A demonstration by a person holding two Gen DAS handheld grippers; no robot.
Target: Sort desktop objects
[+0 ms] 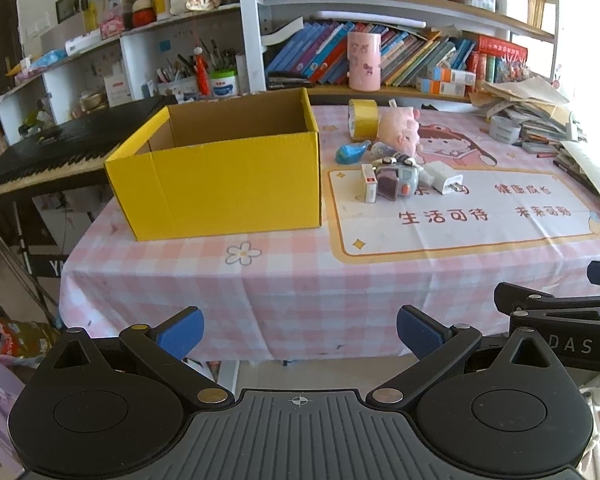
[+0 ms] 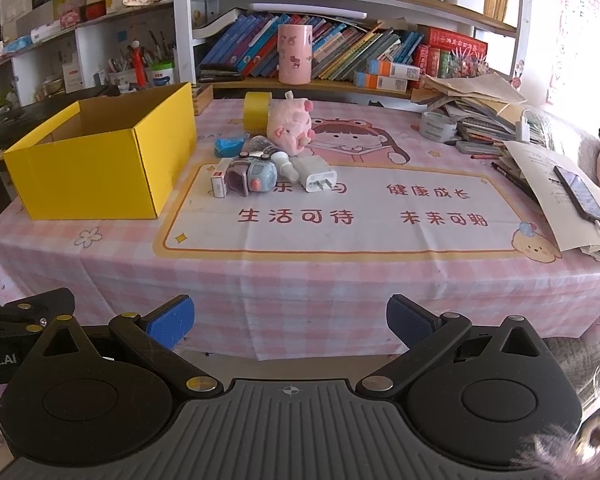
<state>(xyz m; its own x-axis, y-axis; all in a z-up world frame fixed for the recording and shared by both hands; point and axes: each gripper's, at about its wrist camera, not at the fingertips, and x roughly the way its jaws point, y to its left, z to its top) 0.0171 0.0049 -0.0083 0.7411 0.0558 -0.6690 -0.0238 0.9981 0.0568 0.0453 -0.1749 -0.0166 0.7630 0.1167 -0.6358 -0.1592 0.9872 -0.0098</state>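
An empty yellow cardboard box (image 1: pixel 220 184) (image 2: pixel 96 160) stands on the left of the pink checked tablecloth (image 1: pixel 260 280) (image 2: pixel 300 276). Right of it lies a cluster: a yellow tape roll (image 1: pixel 363 119) (image 2: pixel 257 111), a pink plush pig (image 1: pixel 400 126) (image 2: pixel 291 123), a blue wrapped item (image 1: pixel 352 152) (image 2: pixel 230 145), a grey toy robot (image 1: pixel 396 178) (image 2: pixel 248 176), a white charger plug (image 1: pixel 444 178) (image 2: pixel 315 178) and a small white stamp box (image 1: pixel 369 189) (image 2: pixel 219 184). My left gripper (image 1: pixel 300 334) and my right gripper (image 2: pixel 290 322) both hang open in front of the table's near edge, empty.
A black keyboard piano (image 1: pixel 48 156) stands left of the table. Stacked papers and books (image 2: pixel 480 108), a grey tape roll (image 2: pixel 438 126), pens and a phone (image 2: pixel 580 196) crowd the right side. Bookshelves with a pink cup (image 2: pixel 295 54) line the back. A person sits at far right.
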